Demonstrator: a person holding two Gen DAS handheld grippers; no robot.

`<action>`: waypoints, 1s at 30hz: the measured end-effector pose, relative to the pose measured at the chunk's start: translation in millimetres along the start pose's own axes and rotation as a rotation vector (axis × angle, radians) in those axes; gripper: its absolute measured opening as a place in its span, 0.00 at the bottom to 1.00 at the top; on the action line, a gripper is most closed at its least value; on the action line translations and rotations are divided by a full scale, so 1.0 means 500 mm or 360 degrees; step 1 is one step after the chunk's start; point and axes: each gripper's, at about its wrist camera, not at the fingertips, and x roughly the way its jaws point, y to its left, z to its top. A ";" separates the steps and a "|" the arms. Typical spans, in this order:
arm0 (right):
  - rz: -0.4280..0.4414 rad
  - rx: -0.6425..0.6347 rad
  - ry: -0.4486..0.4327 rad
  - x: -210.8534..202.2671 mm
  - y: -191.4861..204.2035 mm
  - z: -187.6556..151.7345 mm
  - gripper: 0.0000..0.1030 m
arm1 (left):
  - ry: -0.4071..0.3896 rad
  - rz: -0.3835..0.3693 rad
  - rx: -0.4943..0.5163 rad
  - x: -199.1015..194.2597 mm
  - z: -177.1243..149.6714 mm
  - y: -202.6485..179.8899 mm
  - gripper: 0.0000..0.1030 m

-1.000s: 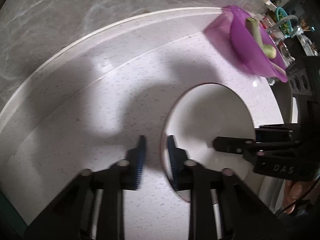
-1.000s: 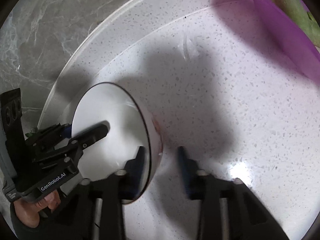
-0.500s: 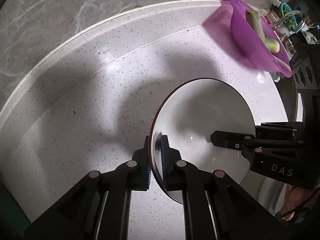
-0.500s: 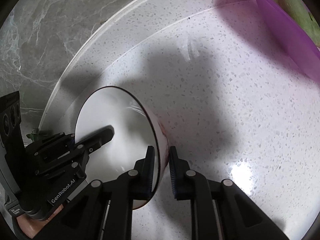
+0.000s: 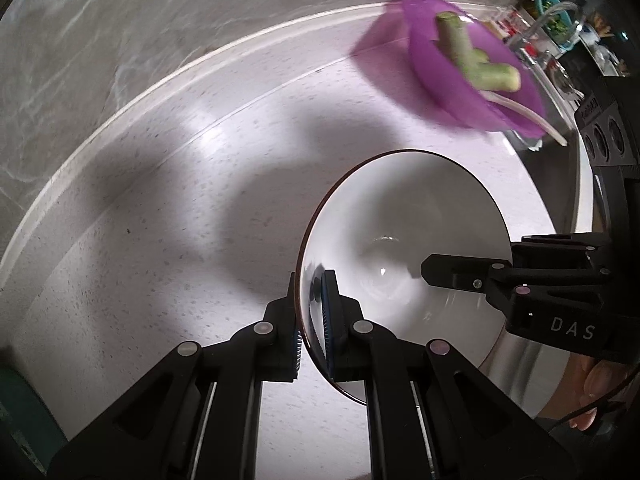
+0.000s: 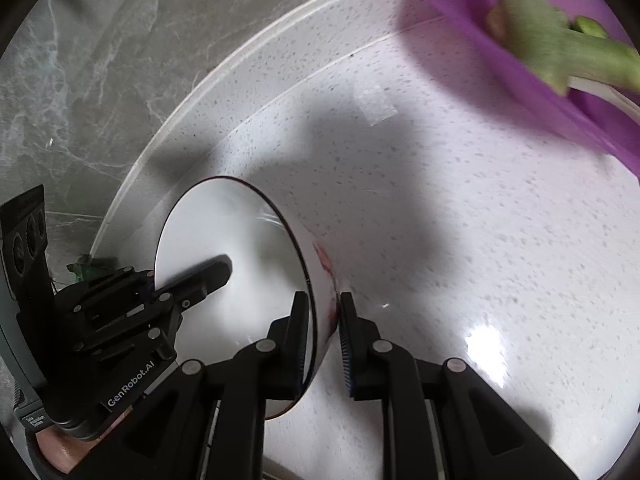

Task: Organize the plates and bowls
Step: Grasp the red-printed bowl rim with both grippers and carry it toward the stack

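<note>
Left-wrist view looks steeply down on a white speckled counter (image 5: 168, 264), and my left gripper (image 5: 309, 316) is clamped on the near-left rim of a white bowl (image 5: 404, 216), one finger outside the wall and the other inside, the pads pressed tight against the thin dark-edged lip. On the far side of that same bowl, at the right of this view, my right gripper (image 5: 432, 270) reaches in with one finger lying over the glossy inner wall, and part of a hand (image 5: 592, 400) shows below it at the edge. From the right-wrist view the bowl (image 6: 224, 240) sits at lower left, tilted so I see into it, with a reddish pattern on its outer wall; my right gripper (image 6: 324, 320) has its fingers closed around the rim, one pad inside and one against the patterned outside. My left gripper (image 6: 208, 272) shows across the bowl, its inner finger dark against the white interior. So the bowl is held between both grippers, one on each side of its rim. Whether its base touches the counter I cannot tell. Farther off to the right stands a purple bowl (image 5: 460, 68) holding pale green vegetable stalks (image 5: 472, 60), blurred in both views. A raised white edge (image 5: 120, 120) bounds the counter on its far side, and beyond it runs grey marbled stone (image 5: 100, 32).
</note>
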 end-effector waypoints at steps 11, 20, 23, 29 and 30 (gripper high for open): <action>0.0034 0.0031 -0.0074 -0.099 -0.045 -0.073 0.18 | -0.0018 0.0011 0.0118 -0.065 -0.022 -0.150 0.07; 0.0057 0.0001 -0.0092 -0.201 -0.124 -0.155 0.20 | -0.0023 -0.0004 0.0144 -0.103 -0.072 -0.300 0.07; 0.0050 -0.0020 -0.0089 -0.222 -0.146 -0.190 0.21 | -0.0020 0.0001 0.0162 -0.112 -0.094 -0.354 0.07; 0.0050 -0.0045 -0.0066 -0.244 -0.198 -0.271 0.21 | 0.0010 0.0006 0.0185 -0.107 -0.150 -0.439 0.07; 0.0053 -0.0045 -0.0061 -0.245 -0.205 -0.280 0.21 | 0.0017 0.0006 0.0187 -0.104 -0.160 -0.451 0.07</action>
